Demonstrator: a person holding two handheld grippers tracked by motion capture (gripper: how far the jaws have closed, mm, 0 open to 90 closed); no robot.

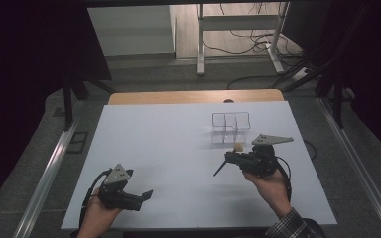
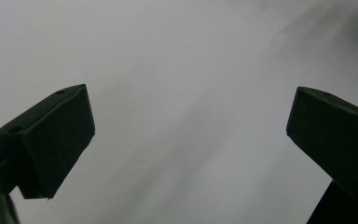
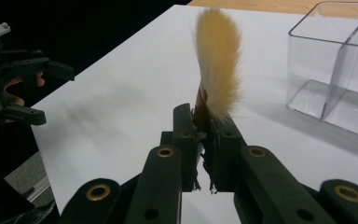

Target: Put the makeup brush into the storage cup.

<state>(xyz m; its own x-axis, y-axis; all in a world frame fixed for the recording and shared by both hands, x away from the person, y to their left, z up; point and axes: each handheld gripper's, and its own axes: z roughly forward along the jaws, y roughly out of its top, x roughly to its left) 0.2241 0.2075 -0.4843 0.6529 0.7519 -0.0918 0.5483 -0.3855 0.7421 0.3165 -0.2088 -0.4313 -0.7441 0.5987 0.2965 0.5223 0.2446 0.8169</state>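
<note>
My right gripper (image 1: 229, 157) (image 3: 204, 123) is shut on a brush with tan bristles (image 3: 216, 60). In the right gripper view the bristles stand up above the jaws. From the high view the bristle tip (image 1: 238, 147) points toward a clear divided box (image 1: 230, 126) (image 3: 335, 65), and the dark handle (image 1: 219, 170) sticks out to the lower left. The box sits just behind the gripper on the white table (image 1: 168, 148). My left gripper (image 1: 146, 194) (image 2: 189, 135) is near the table's front left, open, with nothing between its jaws. It also appears at the left of the right gripper view (image 3: 58, 97).
A wooden strip (image 1: 193, 96) runs along the table's far edge. Metal rails (image 1: 49, 168) flank the table on both sides. Beyond it are a white desk frame (image 1: 238, 29) and cables on the floor.
</note>
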